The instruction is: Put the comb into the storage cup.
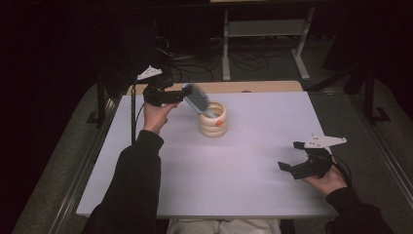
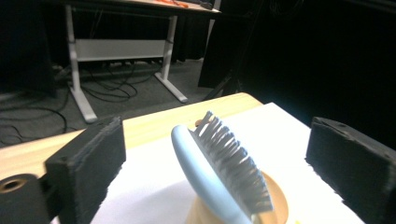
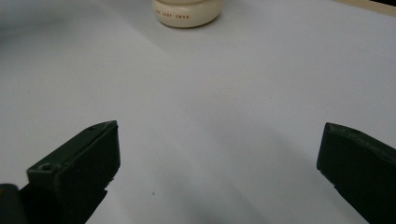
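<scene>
A pale blue hairbrush with grey bristles stands tilted, its handle down inside a cream ribbed holder at the back middle of the white table top. My left gripper is at the brush head. In the left gripper view the brush lies between the jaws of my left gripper, which stand wide apart and clear of it, with the holder below. My right gripper rests open near the front right, over bare table. The right gripper view has my right gripper facing the holder far off.
A wooden strip runs along the table's back edge. Beyond it, on the dark floor, stand a white desk frame and loose cables. A metal rail lines the table's left side.
</scene>
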`<state>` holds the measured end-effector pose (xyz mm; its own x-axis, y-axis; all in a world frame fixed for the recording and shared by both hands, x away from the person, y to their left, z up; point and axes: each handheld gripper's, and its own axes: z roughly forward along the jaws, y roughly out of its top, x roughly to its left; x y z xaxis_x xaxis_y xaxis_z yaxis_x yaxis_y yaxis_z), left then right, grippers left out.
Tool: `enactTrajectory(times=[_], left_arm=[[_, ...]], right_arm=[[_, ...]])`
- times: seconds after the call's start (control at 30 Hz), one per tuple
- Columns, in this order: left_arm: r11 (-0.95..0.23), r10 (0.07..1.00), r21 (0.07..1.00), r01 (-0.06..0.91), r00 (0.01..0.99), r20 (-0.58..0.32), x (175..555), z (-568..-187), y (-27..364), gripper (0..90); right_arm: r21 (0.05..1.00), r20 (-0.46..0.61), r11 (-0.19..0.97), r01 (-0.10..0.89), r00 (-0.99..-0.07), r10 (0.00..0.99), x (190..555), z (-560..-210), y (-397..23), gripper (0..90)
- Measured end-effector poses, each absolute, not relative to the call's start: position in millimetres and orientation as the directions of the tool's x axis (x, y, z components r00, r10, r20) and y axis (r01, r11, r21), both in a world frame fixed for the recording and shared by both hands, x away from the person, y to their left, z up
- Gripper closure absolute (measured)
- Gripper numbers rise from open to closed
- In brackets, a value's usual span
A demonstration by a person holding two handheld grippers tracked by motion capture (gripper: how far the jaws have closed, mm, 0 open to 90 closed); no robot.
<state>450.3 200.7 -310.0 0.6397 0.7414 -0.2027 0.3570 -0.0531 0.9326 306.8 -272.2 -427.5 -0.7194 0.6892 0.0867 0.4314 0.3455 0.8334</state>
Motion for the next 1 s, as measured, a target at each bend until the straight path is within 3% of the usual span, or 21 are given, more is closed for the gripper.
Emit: enactTrajectory(times=[1.0], left_arm=[[-0.069, 0.714, 0.952, 0.299, 0.681, -0.162, 410.4, -326.1, 262.4, 0.0]], right_arm=[[0.843, 0.088, 0.332, 0.423, -0.718, 0.691, 305.8, -425.8, -273.9, 0.0]])
